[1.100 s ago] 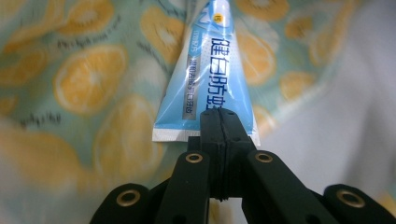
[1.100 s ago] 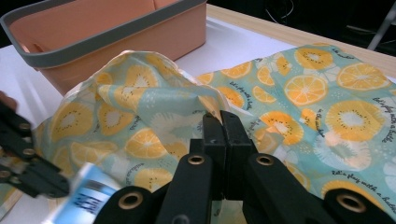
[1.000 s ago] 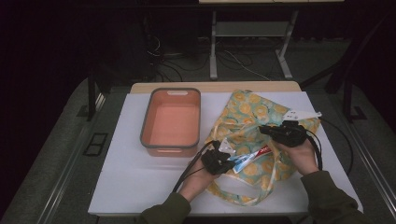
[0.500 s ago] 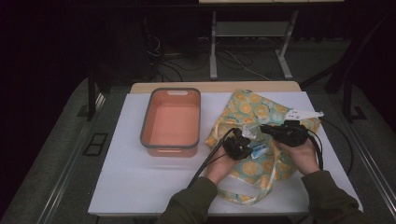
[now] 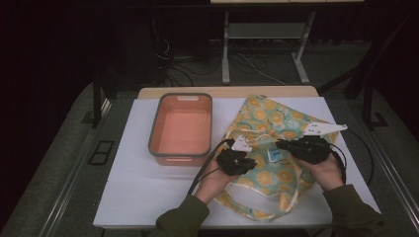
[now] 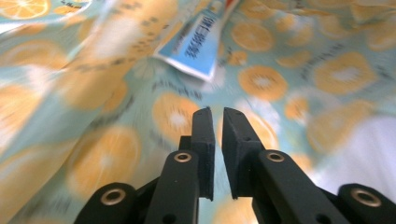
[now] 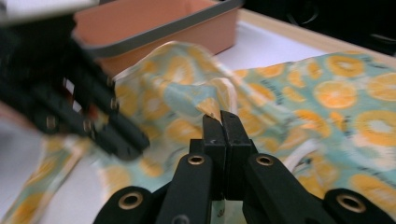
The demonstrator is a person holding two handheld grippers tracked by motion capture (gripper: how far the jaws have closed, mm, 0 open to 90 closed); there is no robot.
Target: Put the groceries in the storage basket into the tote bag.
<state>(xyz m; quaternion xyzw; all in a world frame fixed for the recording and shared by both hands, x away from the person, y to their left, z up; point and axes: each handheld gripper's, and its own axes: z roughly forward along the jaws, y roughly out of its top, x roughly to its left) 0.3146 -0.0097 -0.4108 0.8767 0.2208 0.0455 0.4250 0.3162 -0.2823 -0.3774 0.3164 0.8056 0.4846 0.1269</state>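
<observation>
A cloth bag point(image 5: 267, 116) printed with orange slices lies on the right of the white table top point(image 5: 138, 182). A blue and white tube point(image 5: 274, 155) lies in its mouth, and I see the same tube point(image 6: 198, 46) ahead in the left gripper view. My left gripper point(image 5: 249, 163) hangs just left of the tube. Its jaws point(image 6: 218, 114) have just been opening and stand a little apart over the bag's cloth point(image 6: 93, 154), with nothing between them. My right gripper point(image 5: 282, 145) is shut on the bag's raised edge point(image 7: 212, 105), holding the mouth up.
An empty orange bin with a grey rim point(image 5: 180, 129) stands left of the bag, close to my left hand. The bag's handle loop point(image 5: 247, 210) trails toward the table's front edge. Bare white table lies at the front left.
My left gripper carried the tube rightward into the bag's mouth, let it go and drew back to the left. The right gripper has kept its hold on the bag's edge.
</observation>
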